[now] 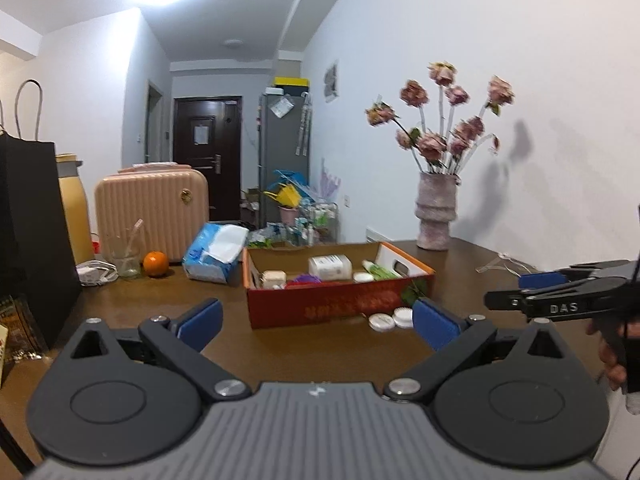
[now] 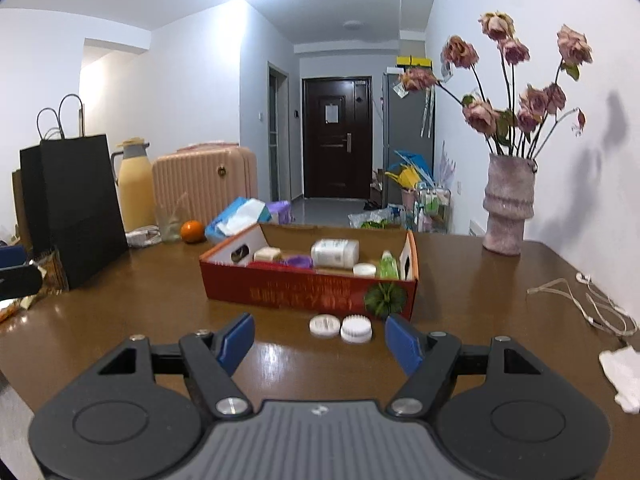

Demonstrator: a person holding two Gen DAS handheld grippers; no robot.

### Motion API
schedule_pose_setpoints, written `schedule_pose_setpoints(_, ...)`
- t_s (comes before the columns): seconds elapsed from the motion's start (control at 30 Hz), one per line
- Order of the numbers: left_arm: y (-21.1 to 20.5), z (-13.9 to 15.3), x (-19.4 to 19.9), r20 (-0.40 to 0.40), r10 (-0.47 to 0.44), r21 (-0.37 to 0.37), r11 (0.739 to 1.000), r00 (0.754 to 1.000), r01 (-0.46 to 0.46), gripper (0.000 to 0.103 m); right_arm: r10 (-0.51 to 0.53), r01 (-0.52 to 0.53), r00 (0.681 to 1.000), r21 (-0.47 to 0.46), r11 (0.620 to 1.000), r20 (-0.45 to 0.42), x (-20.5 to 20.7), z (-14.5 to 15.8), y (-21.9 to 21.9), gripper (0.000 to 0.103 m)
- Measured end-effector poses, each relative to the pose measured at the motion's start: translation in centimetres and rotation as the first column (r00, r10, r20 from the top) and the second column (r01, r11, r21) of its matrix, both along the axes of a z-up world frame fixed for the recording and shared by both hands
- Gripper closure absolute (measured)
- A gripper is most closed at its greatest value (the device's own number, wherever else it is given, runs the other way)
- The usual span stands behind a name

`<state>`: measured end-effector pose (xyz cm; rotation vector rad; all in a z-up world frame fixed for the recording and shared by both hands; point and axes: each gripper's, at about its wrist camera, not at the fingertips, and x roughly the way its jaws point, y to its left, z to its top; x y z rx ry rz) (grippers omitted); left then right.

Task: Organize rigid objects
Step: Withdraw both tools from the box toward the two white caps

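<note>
Taking the red cardboard box [image 2: 308,280] as the landmark and reading across from its left: a black paper bag [image 2: 80,204], a yellow thermos jug [image 2: 134,188] and a pink suitcase [image 2: 204,184] stand well to the box's left and behind it, along the far edge of the counter [image 2: 120,300]. They look parked out of the way, leaving the middle free for sorting. An orange [image 2: 191,232] and a blue tissue pack [image 2: 240,216] lie just beyond the box's back left corner.

The box sits open-topped near the middle of the counter, and it already holds a white bottle [image 2: 335,253] lying on its side, a small cream block, something purple, a green tube and a white jar. It is evidently the collecting place.

Two white round lids or jars [image 2: 340,328] lie on the counter touching each other, just in front of the box's front right corner. These seem to be what is left to put away.

The left gripper [image 1: 316,320] is spread to its widest with nothing between its blue pads. The right gripper [image 2: 320,344] is about half open and also empty, pointing at the two white pieces, probably because it is nearer to them.

A pink vase of dried roses [image 2: 506,208] stands well to the box's right, and a loose white cable [image 2: 580,304] lies farther right still.
</note>
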<state>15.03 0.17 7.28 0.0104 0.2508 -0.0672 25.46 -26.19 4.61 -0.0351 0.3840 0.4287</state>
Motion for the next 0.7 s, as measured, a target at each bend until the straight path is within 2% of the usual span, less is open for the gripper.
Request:
schedule_pose_setpoints(0.2,-1.4,-2.4,2.1,-0.078,-0.05,0.014,0.999,0.996,0.051,0.0,0.004,-0.005,0.999,-0.021,1.0,-0.05,0.5,-2.2,0.0,0.032)
schedule_pose_setpoints(0.37,-3.3,-4.7,6.7,-0.151,-0.132,0.039,0.989,0.98,0.14,0.0,0.012,-0.015,0.995,-0.035,0.999,-0.104,3.6,-3.8,0.3,0.033)
schedule_pose_setpoints(0.47,-4.4,-6.1,10.5,-0.206,-0.187,0.035,0.98,0.961,0.198,0.002,0.008,-0.013,0.99,-0.036,0.999,-0.138,6.5,-4.7,0.5,0.033)
schedule_pose_setpoints(0.7,-6.2,-8.8,19.8,-0.304,-0.227,0.036,0.968,0.925,0.249,0.019,0.017,-0.027,0.978,-0.043,0.999,-0.207,13.7,-6.5,1.3,0.045)
